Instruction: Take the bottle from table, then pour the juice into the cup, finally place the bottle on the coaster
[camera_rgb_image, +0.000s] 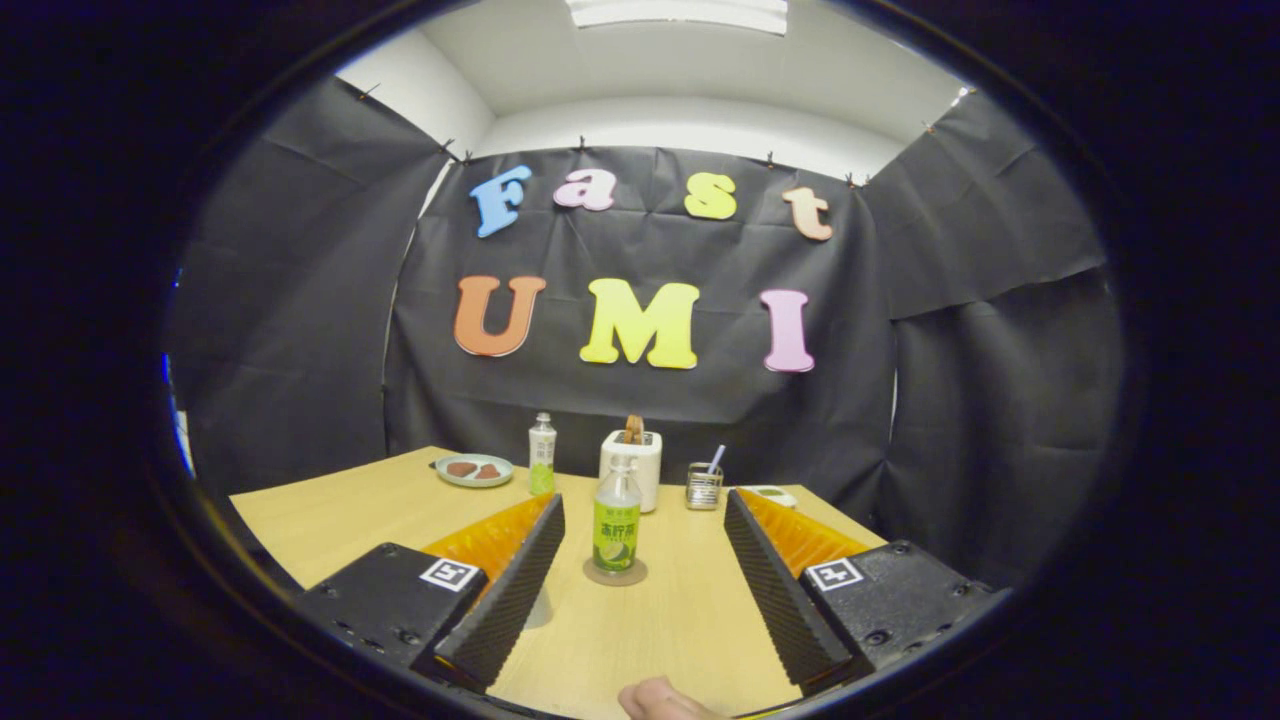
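Juice bottle (616, 524): upright on round coaster (615, 573), twelve o'clock of gripper (644, 518); fingers spread apart, empty, apparently task finished. Cup possibly behind left finger.

2 bottles (617, 525) (542, 453), 1 plate (475, 470), 1 toaster (631, 467), 1 coaster (615, 573).

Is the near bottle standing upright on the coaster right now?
Yes, upright: the bottle stands cap-up on the coaster, between the open gripper fingers, untouched.

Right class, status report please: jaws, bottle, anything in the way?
Gripper jaws open, holding nothing. Bottle upright on coaster, between and just ahead of the jaws. Toaster close behind the bottle; approach looks clear.
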